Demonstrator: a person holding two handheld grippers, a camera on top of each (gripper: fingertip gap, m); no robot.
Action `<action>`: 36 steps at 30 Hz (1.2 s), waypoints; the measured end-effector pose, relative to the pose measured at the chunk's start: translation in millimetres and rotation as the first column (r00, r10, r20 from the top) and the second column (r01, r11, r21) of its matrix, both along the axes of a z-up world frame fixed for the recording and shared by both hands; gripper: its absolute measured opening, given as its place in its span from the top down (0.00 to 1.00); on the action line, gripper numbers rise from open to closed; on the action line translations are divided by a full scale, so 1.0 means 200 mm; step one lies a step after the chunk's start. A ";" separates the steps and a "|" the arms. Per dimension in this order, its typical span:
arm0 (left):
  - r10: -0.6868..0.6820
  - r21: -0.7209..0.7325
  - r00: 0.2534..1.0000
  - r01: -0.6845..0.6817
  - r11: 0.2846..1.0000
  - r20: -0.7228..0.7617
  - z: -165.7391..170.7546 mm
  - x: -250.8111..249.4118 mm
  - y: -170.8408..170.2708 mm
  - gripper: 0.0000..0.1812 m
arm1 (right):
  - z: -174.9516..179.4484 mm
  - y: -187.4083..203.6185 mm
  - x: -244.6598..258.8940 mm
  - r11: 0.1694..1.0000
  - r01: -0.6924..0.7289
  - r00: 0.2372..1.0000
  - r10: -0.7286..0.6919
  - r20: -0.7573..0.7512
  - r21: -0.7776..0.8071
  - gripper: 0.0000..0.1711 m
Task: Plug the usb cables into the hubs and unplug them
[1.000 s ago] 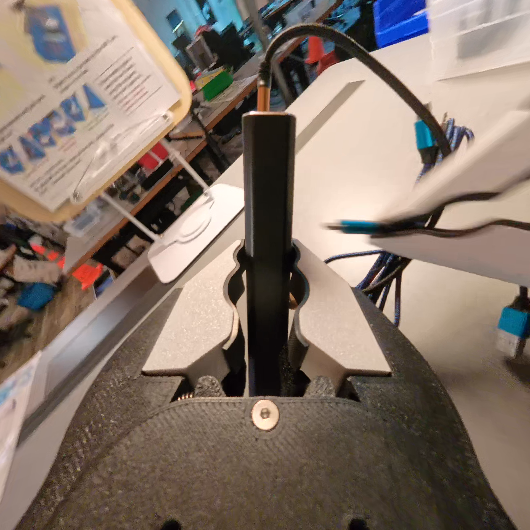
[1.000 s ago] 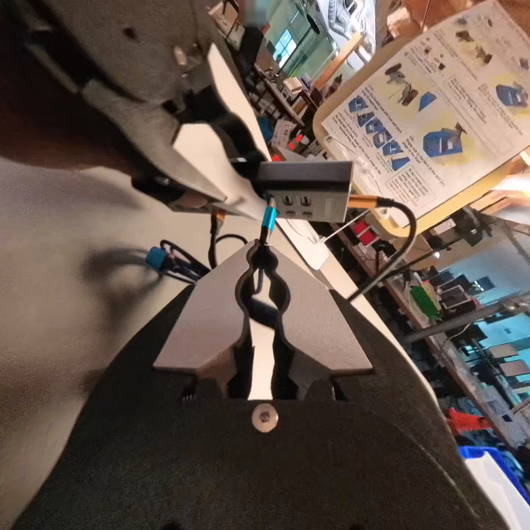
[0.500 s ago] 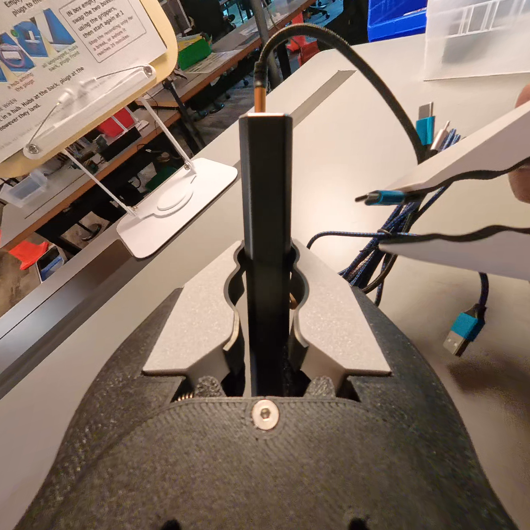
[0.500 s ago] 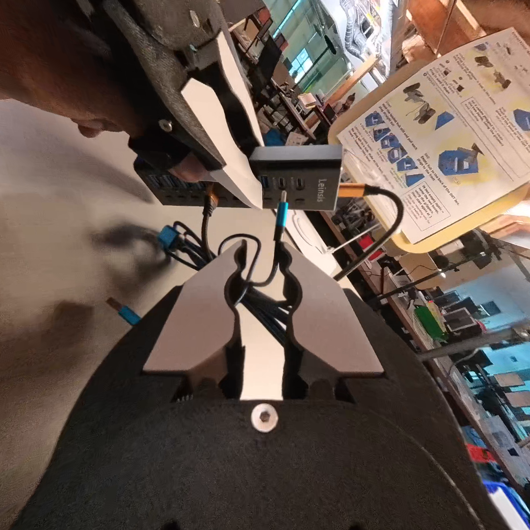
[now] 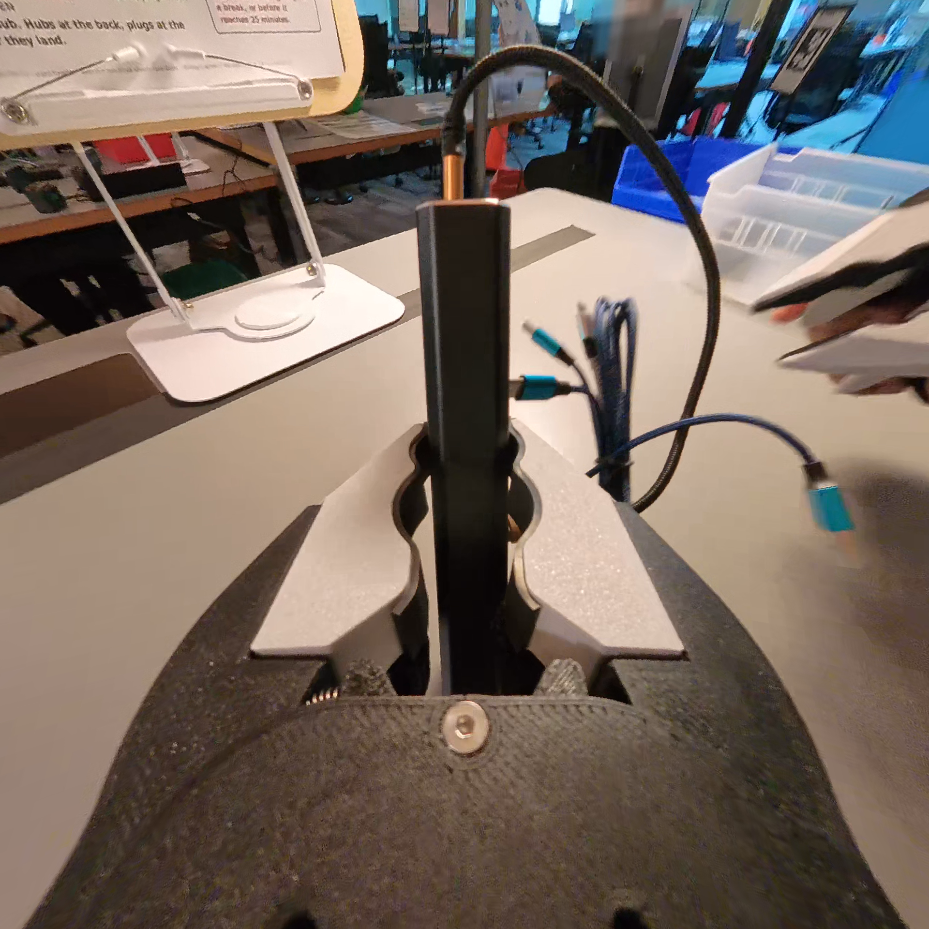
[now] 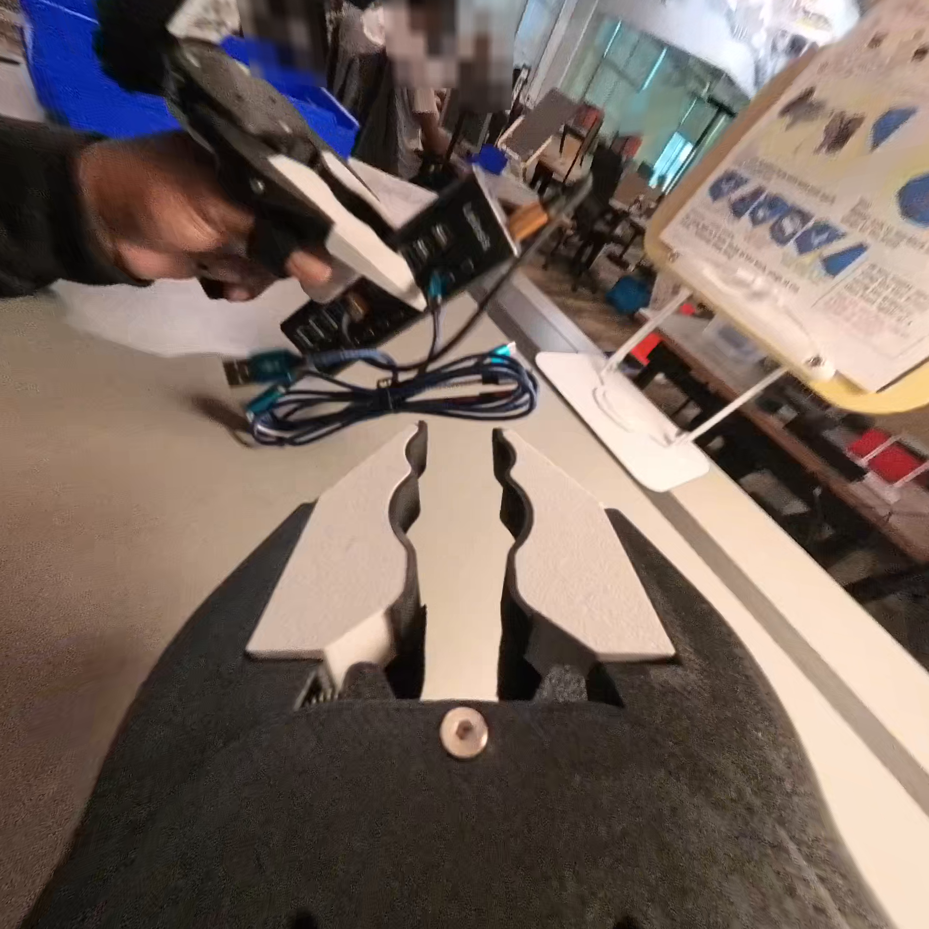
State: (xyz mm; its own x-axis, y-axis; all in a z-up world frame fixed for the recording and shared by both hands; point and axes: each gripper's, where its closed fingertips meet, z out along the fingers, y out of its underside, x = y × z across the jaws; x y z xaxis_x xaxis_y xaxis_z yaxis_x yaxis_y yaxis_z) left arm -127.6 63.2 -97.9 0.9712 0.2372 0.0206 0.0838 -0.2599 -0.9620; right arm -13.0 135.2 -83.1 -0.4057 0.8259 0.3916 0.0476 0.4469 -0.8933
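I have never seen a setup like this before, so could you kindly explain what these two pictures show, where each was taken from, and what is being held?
There is no robot here: a person holds a two-finger gripper in each hand, and each gripper carries a camera looking forward along its fingers.

The left wrist view shows the left gripper shut on a dark USB hub, gripped edge-on, with a black braided cable plugged into its far end.

The right wrist view shows the right gripper open and holding nothing. Farther off you see the person's hand with the left gripper and the same hub.

On the grey table lie a bundle of blue cables with teal plugs, a second hub, and a white stand carrying an instruction sheet.
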 end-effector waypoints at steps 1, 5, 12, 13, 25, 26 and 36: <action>-0.014 0.027 1.000 0.013 1.000 0.021 0.02 0.01 0.00 0.84 | -0.05 0.03 -0.01 0.999 0.004 0.998 -0.002 0.058 -0.040 0.85; -0.056 0.101 0.996 0.049 0.994 0.065 0.08 0.05 0.00 0.84 | -0.20 -0.01 -0.07 0.970 0.003 0.973 0.053 0.225 -0.243 0.83; -0.041 0.209 0.994 0.020 0.978 0.097 0.20 0.02 -0.05 0.85 | -0.32 -0.17 -0.08 0.995 -0.088 0.968 0.095 0.234 -0.041 0.79; -0.043 0.232 0.993 0.016 0.973 0.113 0.22 0.01 -0.06 0.85 | -0.33 -0.19 -0.08 0.993 -0.116 0.967 0.119 0.226 -0.026 0.78; 0.114 0.200 0.989 -0.130 0.971 0.089 0.19 -0.23 -0.22 0.84 | -0.30 -0.53 -0.24 0.852 -0.522 0.789 0.469 0.397 0.030 0.77; 0.117 0.191 0.989 -0.132 0.973 0.088 0.18 -0.23 -0.22 0.84 | -0.35 -0.53 -0.25 0.836 -0.546 0.758 0.468 0.454 0.050 0.76; 0.115 0.155 0.988 -0.131 0.979 0.106 0.12 -0.25 -0.21 0.84 | -0.57 -0.43 -0.32 0.785 -0.595 0.631 0.326 0.704 0.170 0.85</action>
